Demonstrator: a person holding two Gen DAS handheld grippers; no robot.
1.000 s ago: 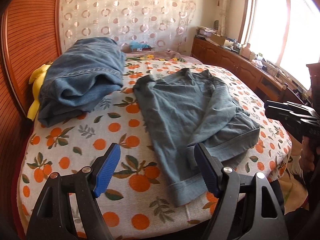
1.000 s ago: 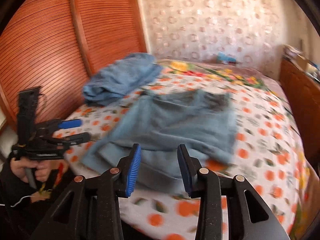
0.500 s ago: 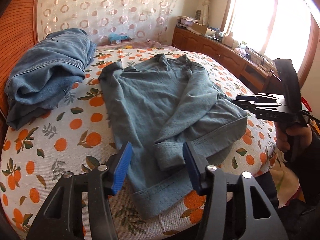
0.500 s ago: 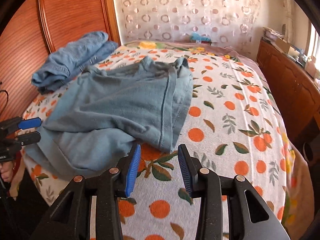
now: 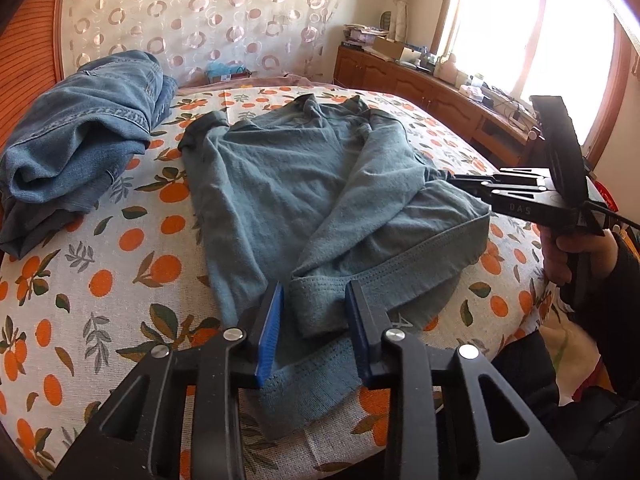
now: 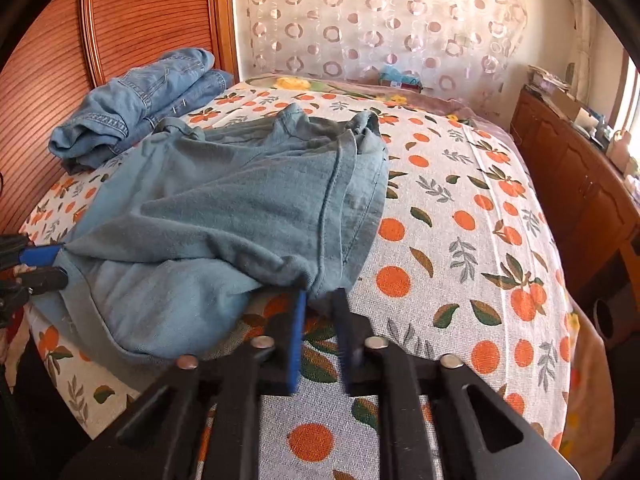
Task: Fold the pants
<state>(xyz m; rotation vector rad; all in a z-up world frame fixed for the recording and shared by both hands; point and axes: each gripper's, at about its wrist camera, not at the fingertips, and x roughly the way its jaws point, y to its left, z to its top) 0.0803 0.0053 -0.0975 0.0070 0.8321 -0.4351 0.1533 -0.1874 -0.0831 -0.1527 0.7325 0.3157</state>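
Grey-blue pants lie spread on the bed, one leg folded across the other. My left gripper is at the near edge with the folded cuff between its blue pads. Its jaws are closing, and a thin gap still shows beside the cuff. In the right wrist view the left gripper sits at the pants' left corner. My right gripper is shut on the pants' side edge at the seam. The left wrist view shows the right gripper at the pants' right edge, held by a hand.
A pile of folded blue jeans lies at the far left of the orange-print bedsheet. A ribbed wooden panel stands behind it. A low wooden cabinet runs along the window side.
Both grippers came down and forward to the pants' near edge. The left jaws narrowed around the cuff. The right jaws closed on the pants' side edge.
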